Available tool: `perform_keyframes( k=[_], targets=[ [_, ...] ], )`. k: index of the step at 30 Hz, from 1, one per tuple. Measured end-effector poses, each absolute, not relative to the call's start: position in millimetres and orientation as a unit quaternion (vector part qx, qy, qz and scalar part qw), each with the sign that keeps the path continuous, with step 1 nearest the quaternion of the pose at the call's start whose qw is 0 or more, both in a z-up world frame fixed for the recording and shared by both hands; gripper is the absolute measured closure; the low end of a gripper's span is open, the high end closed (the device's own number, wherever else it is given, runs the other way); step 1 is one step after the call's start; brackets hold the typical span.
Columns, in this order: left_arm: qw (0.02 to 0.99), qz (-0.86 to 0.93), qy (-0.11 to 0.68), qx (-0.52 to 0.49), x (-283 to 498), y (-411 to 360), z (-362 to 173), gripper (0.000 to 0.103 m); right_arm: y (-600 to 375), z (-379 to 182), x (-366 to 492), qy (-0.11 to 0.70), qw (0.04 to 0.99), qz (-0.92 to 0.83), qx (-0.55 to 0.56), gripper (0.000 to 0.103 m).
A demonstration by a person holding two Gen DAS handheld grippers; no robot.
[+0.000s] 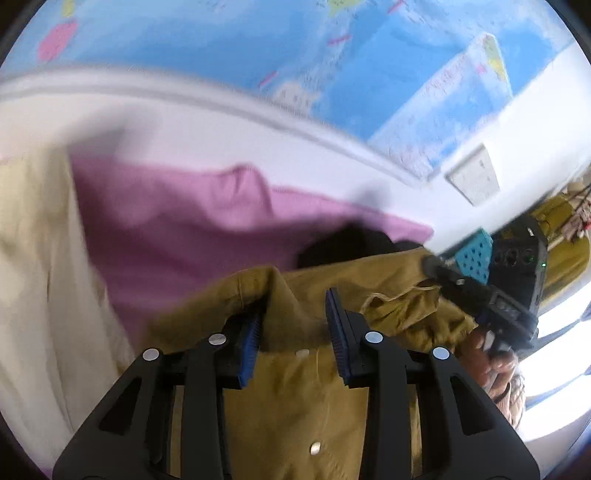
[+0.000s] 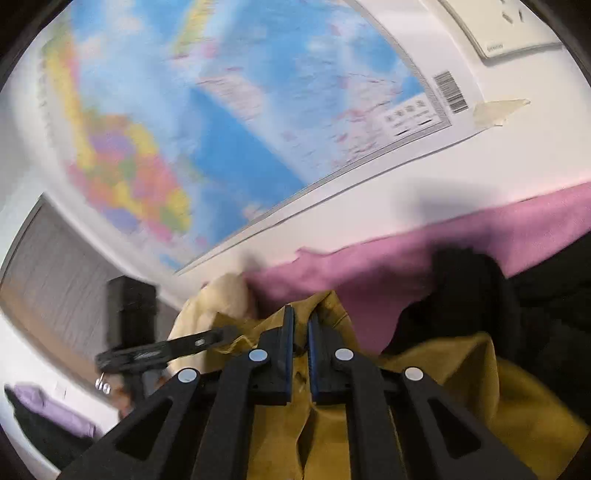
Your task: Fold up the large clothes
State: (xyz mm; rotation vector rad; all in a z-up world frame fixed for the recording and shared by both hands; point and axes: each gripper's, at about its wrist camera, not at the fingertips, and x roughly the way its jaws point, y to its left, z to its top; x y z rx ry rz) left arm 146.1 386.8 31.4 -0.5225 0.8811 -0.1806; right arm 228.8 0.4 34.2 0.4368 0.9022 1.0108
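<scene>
Mustard garment (image 1: 317,398): the task's thing, a large ochre piece with a snap button. It lies bunched at the near middle of both views, on top of the pink sheet (image 1: 177,221) and next to a cream cloth (image 1: 33,258) on the left. You hold it up by two points of one edge.
Step in hand: I judge you are lifting the edge to spread or carry it over for a fold. Keep both holds level and draw them apart until the cloth between them hangs taut, so the crease falls straight.
Black garment (image 2: 465,295): dark cloth lies just beyond the mustard one, on the far right. Lift clear of it so you do not drag it along.
Left gripper (image 1: 295,332): the blue pads stand apart with a raised fold of mustard cloth between them. The left pad is sunk in the fold; whether the right pad presses I cannot tell. Make sure of this hold before you pull.
Right gripper (image 2: 301,332): clenched on a thin edge of the mustard garment, the pads nearly meeting. Seen from the left view, it pinches the cloth at the right.
Wall map (image 2: 221,110): its print is too blurred to read. There is a barcode at its lower right corner, its digits illegible.
Wall socket plate (image 2: 495,33): a small grey word sits on its edge, too small to read.
Tape (image 2: 498,109): plain, no writing.
</scene>
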Motion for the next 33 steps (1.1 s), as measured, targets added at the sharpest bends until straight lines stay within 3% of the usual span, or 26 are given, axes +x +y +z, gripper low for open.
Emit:
perform_keyframes(
  k=[3, 5, 6, 7, 8, 12, 16, 18, 19, 20, 22, 23, 24, 25, 26, 33],
  targets=[
    [0.871, -0.055, 0.43, -0.23, 159.6, 388.3, 26.5, 0.062, 14.4, 17.9, 247.9, 0.437, 0.765, 0.427, 0.201, 0.095],
    [0.878, -0.055, 0.424, -0.214, 149.1, 388.1, 25.6, 0.053, 20.8, 12.3, 251.4, 0.448, 0.774, 0.406, 0.188, 0.084],
    [0.886, -0.047, 0.416, -0.196, 140.1, 387.5, 28.2, 0.045, 21.8, 16.8, 248.0, 0.441, 0.78, 0.408, 0.173, 0.074],
    [0.897, -0.034, 0.405, -0.171, 126.4, 386.7, 31.9, 0.028, 19.5, 26.4, 241.3, 0.425, 0.795, 0.407, 0.15, 0.045],
    [0.915, -0.017, 0.38, -0.132, 102.4, 387.5, 38.2, 0.021, 12.8, 38.2, 232.7, 0.398, 0.814, 0.403, 0.129, 0.023],
    [0.924, 0.0, 0.376, -0.074, 48.0, 395.8, 35.9, 0.013, 3.6, 71.0, 201.7, 0.328, 0.855, 0.4, 0.032, 0.021],
    [0.902, 0.015, 0.432, -0.02, 30.2, 391.0, 4.9, 0.012, 10.3, 50.6, 198.9, 0.358, 0.861, 0.347, -0.101, 0.02],
    [0.889, -0.005, 0.457, -0.018, 24.5, 384.7, -11.8, 0.012, 13.3, 31.8, 203.0, 0.389, 0.849, 0.33, -0.139, 0.021],
    [0.884, -0.023, 0.467, -0.01, 21.1, 379.0, -19.7, 0.012, 14.1, 26.3, 204.9, 0.398, 0.845, 0.326, -0.146, 0.035],
    [0.881, -0.032, 0.471, 0.002, 18.8, 374.1, -24.7, 0.011, 6.5, 22.2, 206.1, 0.403, 0.841, 0.33, -0.147, 0.062],
    [0.876, -0.034, 0.479, 0.042, 16.5, 362.6, -35.6, 0.011, -2.4, 21.6, 206.7, 0.409, 0.838, 0.34, -0.121, 0.079],
    [0.874, -0.032, 0.482, 0.05, 17.9, 360.0, -38.6, 0.019, -9.5, 25.3, 205.9, 0.406, 0.838, 0.35, -0.102, 0.089],
    [0.873, -0.022, 0.484, 0.056, 19.2, 359.4, -40.4, 0.029, -11.5, 29.7, 206.7, 0.405, 0.838, 0.354, -0.09, 0.092],
    [0.871, 0.002, 0.487, 0.059, 23.5, 364.5, -40.3, 0.069, -17.9, 33.2, 208.5, 0.402, 0.839, 0.358, -0.077, 0.096],
    [0.87, 0.013, 0.491, 0.048, 26.9, 371.4, -37.7, 0.095, -27.4, 40.8, 208.2, 0.396, 0.843, 0.361, -0.052, 0.097],
    [0.912, 0.042, 0.409, 0.003, 40.8, 408.4, 34.3, 0.097, -75.5, 66.9, 217.8, 0.361, 0.867, 0.339, 0.058, 0.098]
  ],
)
